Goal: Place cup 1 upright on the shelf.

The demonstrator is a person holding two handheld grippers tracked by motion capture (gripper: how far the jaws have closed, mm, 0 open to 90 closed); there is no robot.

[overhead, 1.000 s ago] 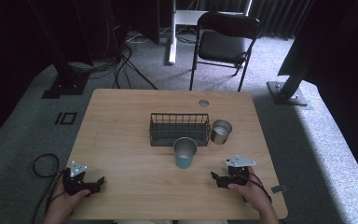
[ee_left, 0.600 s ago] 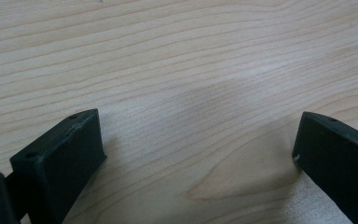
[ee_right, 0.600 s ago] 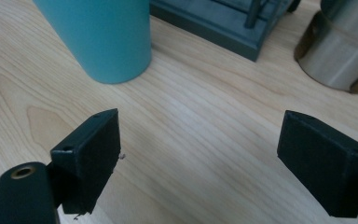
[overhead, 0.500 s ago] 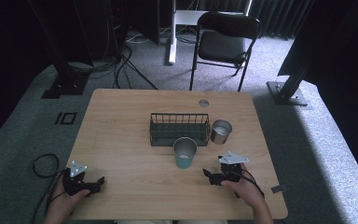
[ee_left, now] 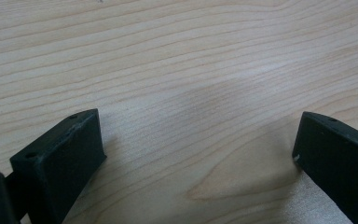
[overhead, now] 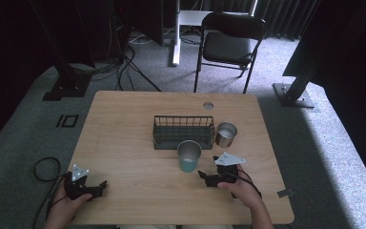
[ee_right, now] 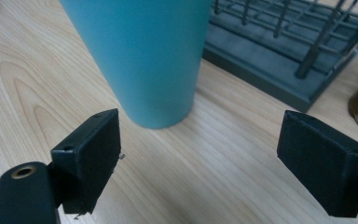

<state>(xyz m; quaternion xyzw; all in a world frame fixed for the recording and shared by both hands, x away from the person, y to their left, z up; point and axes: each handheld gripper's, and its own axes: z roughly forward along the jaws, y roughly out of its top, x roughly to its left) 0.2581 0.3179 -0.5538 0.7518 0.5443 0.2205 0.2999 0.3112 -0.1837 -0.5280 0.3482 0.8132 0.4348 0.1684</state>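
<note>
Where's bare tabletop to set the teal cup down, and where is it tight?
The widest bare wood lies left of the wire rack, running down to the left gripper. A bare strip also runs behind the rack, to the far edge. It is crowded around the teal cup: rack just behind, steel cup to its right, right gripper open just before it.

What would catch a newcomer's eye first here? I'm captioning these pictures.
The teal cup stands upright near the table's middle, just ahead of the open right gripper. Behind it sits a dark wire basket with a steel cup beside its right end. The left gripper rests open at the near left corner.
</note>
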